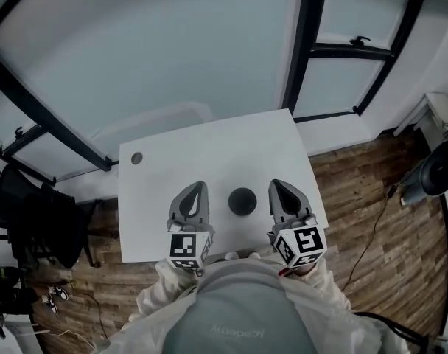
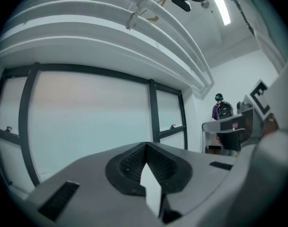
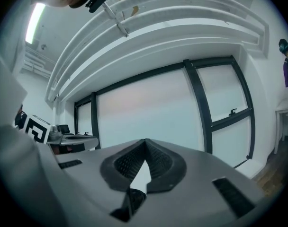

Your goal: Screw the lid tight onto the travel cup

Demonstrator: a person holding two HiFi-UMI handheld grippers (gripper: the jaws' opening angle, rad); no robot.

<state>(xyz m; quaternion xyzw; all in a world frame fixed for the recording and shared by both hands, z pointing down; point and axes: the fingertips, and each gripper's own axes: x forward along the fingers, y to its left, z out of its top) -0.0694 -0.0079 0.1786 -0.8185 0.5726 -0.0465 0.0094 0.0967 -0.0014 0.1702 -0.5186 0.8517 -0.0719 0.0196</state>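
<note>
Both claws are clamped shut on nothing, left gripper and right gripper flanking the travel cup standing untouched on the table, its lid seemingly seated, so tightening's probably done, though unconfirmed

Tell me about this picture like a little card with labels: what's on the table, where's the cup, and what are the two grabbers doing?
table: white table, wooden floor around it
cup: dark travel cup, seen from above, standing on the table between the two grippers
lid: cannot tell from above if it is on or tight
left gripper: jaws together, nothing in them, not touching the cup
right gripper: jaws together, nothing in them, not touching the cup
other: small round spot near the table's far left corner
</note>
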